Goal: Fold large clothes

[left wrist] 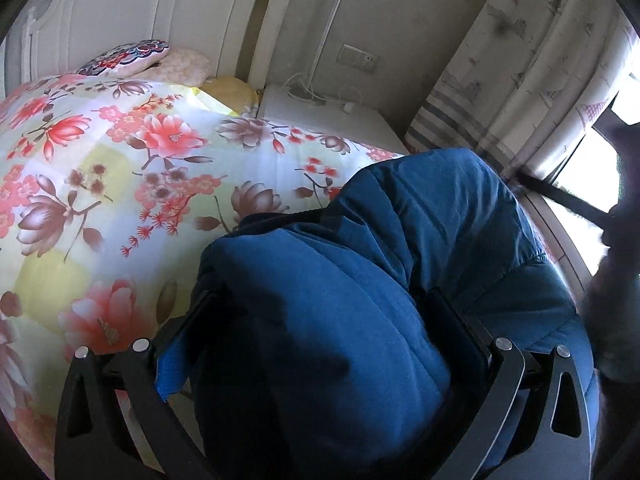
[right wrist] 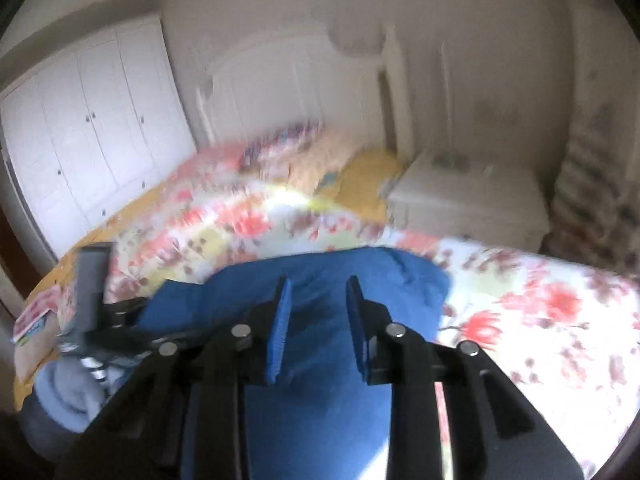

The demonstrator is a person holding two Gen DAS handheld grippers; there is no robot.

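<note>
A blue padded jacket point(left wrist: 360, 248) lies bunched on a floral bedspread point(left wrist: 100, 152). In the left wrist view a thick fold of it fills the space between the two fingers of my left gripper point(left wrist: 320, 312), which is closed on it. In the right wrist view, which is blurred, the jacket point(right wrist: 360, 280) lies under my right gripper point(right wrist: 318, 300). Its blue pads point(right wrist: 280, 332) stand apart with nothing between them. The left gripper point(right wrist: 96, 300) shows at the left edge there.
The bed has a white headboard point(left wrist: 160, 20) and pillows point(left wrist: 132, 56) at the far end. A white nightstand point(left wrist: 332, 116) with a cable stands beside it. A curtain point(left wrist: 520, 80) and window are at the right. White wardrobes point(right wrist: 88, 140) line the far left wall.
</note>
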